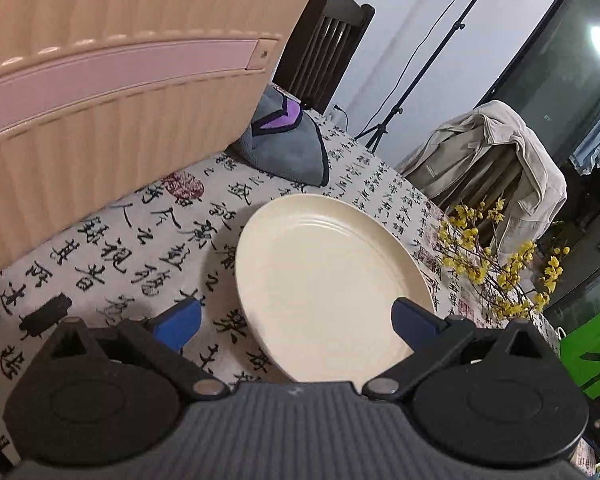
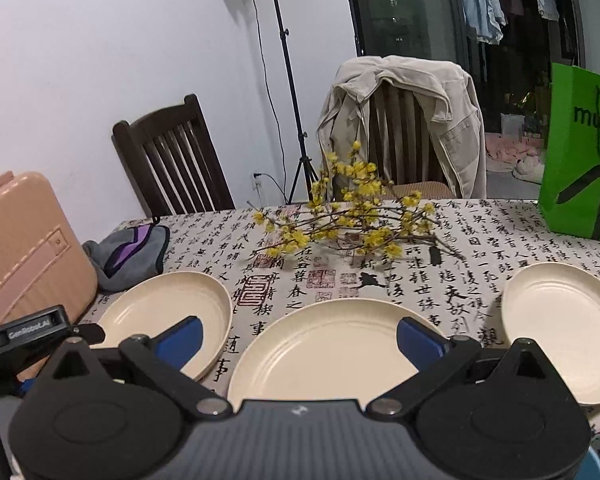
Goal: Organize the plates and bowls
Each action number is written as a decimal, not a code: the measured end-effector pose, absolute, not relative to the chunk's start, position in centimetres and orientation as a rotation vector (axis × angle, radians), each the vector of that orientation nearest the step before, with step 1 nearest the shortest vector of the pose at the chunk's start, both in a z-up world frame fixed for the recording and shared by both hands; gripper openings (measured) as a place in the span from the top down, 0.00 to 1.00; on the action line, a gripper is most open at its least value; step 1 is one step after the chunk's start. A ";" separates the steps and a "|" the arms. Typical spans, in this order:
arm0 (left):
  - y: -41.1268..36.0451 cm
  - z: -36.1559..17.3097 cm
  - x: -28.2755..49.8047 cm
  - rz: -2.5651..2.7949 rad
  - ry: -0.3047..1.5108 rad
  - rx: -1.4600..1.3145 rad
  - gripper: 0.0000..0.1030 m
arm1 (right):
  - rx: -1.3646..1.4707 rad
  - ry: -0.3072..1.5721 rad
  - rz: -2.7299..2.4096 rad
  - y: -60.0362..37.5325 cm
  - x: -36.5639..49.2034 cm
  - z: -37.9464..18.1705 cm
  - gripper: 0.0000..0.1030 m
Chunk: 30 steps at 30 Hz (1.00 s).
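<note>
Judging from the scene, the step in hand was to gather the cream plates into one stack, and no plate was lifted yet. The left gripper (image 1: 296, 318) hovered with its fingers wide apart and empty over the left plate (image 1: 332, 280), which lay flat on the tablecloth (image 1: 148, 248) near the pink suitcase (image 1: 100, 100). The right gripper (image 2: 298, 338) was also wide and empty, above the middle plate (image 2: 332, 356). To do it well, one finger should probably slide under a rim and the other press from above, because the plates looked thin and smooth. In the right wrist view, three plates lay apart in a row; the right plate (image 2: 564, 328) was the farthest, and the yellow flower branch (image 2: 352, 216) lay behind them.
</note>
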<state>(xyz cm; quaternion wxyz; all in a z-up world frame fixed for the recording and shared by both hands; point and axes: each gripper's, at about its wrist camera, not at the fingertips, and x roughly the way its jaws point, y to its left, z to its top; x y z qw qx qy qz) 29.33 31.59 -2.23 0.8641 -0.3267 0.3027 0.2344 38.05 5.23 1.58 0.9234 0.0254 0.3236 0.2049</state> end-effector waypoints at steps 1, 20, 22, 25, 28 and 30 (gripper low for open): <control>31.6 -2.2 29.4 0.495 0.627 -0.676 0.00 | 0.049 0.668 0.420 5.6 38.3 1.4 0.00; 33.2 -5.4 31.1 0.573 0.644 -0.629 0.00 | 0.113 0.754 0.409 12.5 44.0 -1.4 0.00; 33.3 -5.5 31.2 0.576 0.645 -0.626 0.00 | 0.104 0.755 0.415 13.2 44.3 -1.6 0.00; 33.3 -5.4 31.1 0.576 0.632 -0.618 0.00 | 0.081 0.749 0.429 14.6 44.5 -1.9 0.00; 33.2 -5.4 31.1 0.569 0.634 -0.613 0.00 | 0.060 0.740 0.461 16.0 44.6 -2.0 0.00; 33.2 -5.5 31.1 0.573 0.629 -0.617 0.00 | 0.044 0.730 0.477 16.8 44.7 -2.1 0.00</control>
